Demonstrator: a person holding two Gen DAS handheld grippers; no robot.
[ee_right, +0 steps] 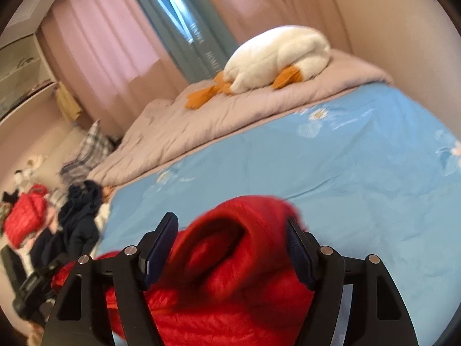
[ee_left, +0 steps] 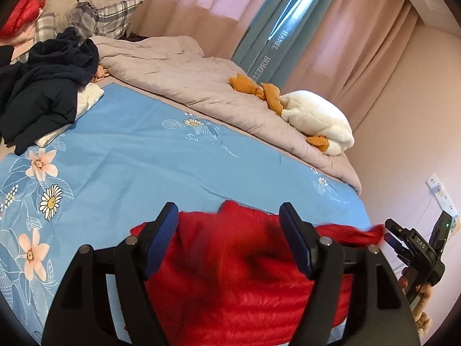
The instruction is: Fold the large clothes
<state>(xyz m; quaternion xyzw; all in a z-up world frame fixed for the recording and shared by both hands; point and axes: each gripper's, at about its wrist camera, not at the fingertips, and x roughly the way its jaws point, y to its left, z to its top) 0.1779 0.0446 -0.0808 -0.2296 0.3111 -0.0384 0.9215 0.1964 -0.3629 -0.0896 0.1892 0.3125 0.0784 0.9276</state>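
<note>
Left wrist view: we see the left gripper [ee_left: 229, 236] with jaws spread, pads clear of the red puffer jacket [ee_left: 230, 274] lying low in the frame on the blue floral sheet [ee_left: 129, 150]. A grey quilt [ee_left: 184, 77] crosses the upper centre, bearing a white plush goose [ee_left: 319, 118]; dark clothes [ee_left: 49, 86] pile at left, pink curtains [ee_left: 196, 3] behind. Right wrist view: the right gripper [ee_right: 232, 248] is likewise spread over the jacket's bunched end.
</note>
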